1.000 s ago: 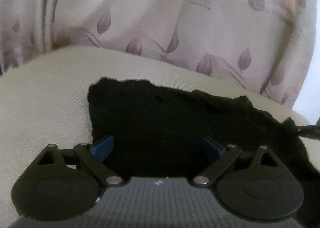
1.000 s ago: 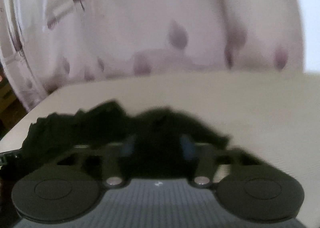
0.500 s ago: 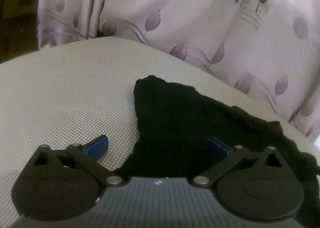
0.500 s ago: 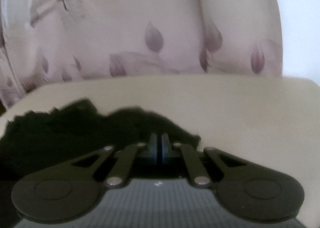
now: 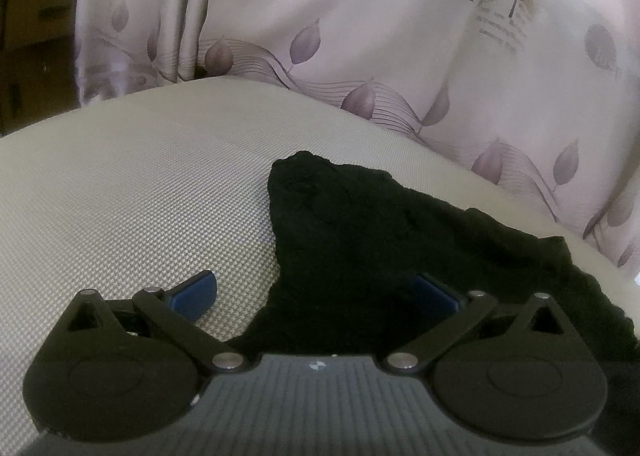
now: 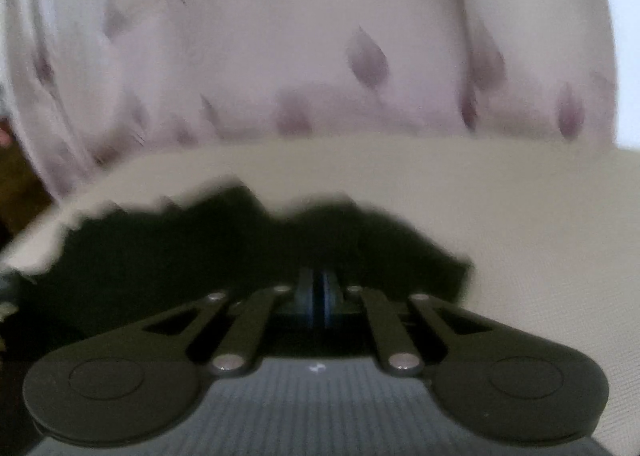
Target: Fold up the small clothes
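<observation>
A small black garment [image 5: 360, 240] lies crumpled on a beige woven cushion [image 5: 132, 192]. My left gripper [image 5: 316, 292] is open, low over the garment's near left edge; its left blue pad [image 5: 194, 292] is over bare cushion, its right pad [image 5: 434, 292] over the black cloth. In the blurred right wrist view the same garment [image 6: 200, 240] lies ahead and to the left. My right gripper [image 6: 318, 292] is shut, its blue pads together at the garment's near right edge, seemingly pinching the cloth.
A pale curtain with purple leaf prints [image 5: 360, 36] hangs close behind the cushion, also seen in the right wrist view [image 6: 320, 56]. Dark wooden furniture [image 5: 32, 28] stands at far left. Bare cushion [image 6: 540, 216] extends to the right.
My left gripper slid left, so its left pad is now off the cloth. My right gripper closed from open onto the garment's edge and is moving.
</observation>
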A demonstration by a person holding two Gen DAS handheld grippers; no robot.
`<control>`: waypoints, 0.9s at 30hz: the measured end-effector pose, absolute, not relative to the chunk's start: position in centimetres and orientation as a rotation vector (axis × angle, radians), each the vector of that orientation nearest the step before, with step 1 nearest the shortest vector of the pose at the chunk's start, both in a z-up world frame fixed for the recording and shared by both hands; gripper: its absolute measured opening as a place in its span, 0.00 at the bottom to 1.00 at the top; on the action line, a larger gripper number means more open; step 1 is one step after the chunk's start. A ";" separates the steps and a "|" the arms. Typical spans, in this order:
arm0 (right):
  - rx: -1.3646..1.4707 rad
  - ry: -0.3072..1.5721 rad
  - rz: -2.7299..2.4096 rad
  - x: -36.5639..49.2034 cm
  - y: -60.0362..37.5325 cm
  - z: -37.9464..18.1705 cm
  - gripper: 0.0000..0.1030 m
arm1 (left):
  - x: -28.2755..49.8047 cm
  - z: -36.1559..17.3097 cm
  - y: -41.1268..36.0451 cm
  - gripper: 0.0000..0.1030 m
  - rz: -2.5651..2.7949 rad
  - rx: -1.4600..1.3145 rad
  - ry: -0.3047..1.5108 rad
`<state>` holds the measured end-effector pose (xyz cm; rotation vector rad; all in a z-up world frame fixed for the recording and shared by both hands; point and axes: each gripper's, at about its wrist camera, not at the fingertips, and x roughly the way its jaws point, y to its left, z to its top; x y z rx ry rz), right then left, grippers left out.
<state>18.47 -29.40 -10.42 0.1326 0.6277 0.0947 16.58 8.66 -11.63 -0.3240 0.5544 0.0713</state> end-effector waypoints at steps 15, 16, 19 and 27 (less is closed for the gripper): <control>0.461 0.471 0.104 4.9 -35.9 -8.4 0.36 | 13.2 -9.1 7.3 0.99 -0.117 -0.149 0.505; 0.449 0.473 0.100 2.4 -36.0 -8.7 0.54 | 11.7 -8.5 7.2 1.00 -0.142 -0.114 0.466; 0.425 0.491 0.057 -4.5 -36.3 -10.0 0.70 | 7.8 -7.4 7.0 1.00 -0.196 -0.012 0.403; 0.349 0.478 0.002 -13.8 -33.4 -12.7 0.69 | 0.9 -8.0 11.6 1.00 -0.196 -0.027 0.414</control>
